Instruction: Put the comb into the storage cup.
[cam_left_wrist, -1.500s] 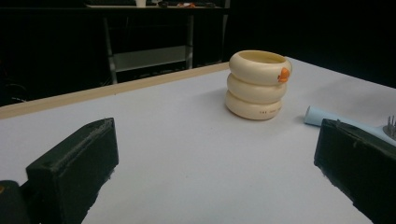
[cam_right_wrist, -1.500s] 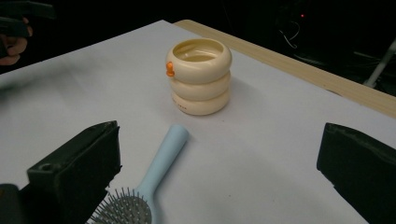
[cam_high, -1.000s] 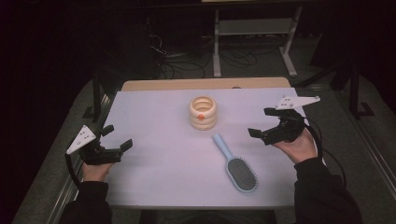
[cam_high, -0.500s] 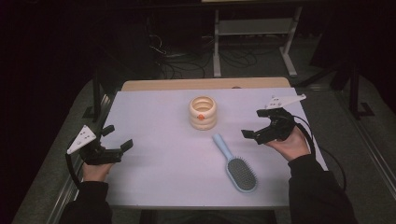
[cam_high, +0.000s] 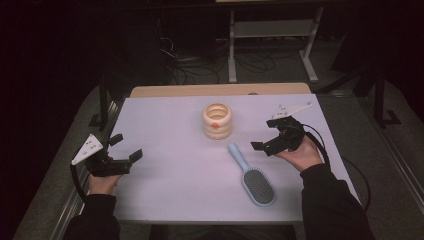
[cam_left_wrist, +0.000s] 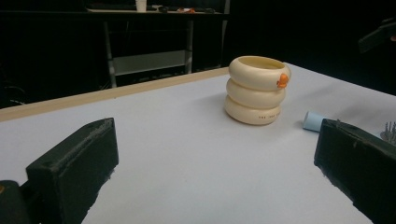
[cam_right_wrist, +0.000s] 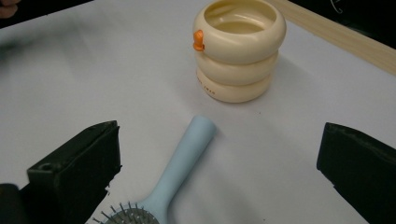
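Light-blue hairbrush (cam_high: 252, 176) lies flat on table (cam_high: 165, 125), handle toward cream ring-shaped holder (cam_high: 217, 120); judged light, rigid plastic, smooth, so best pinched mid-handle. Right gripper (cam_high: 272, 135) above & just beside handle end, jaws spread, empty. Left gripper (cam_high: 122, 150) well apart at table's left edge, jaws spread, empty.

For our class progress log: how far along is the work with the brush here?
Nothing looks done: the brush lies flat on the table, beside the cup. In hand: the right hand-held gripper hovers open over its handle. Grasping and moving it are left.
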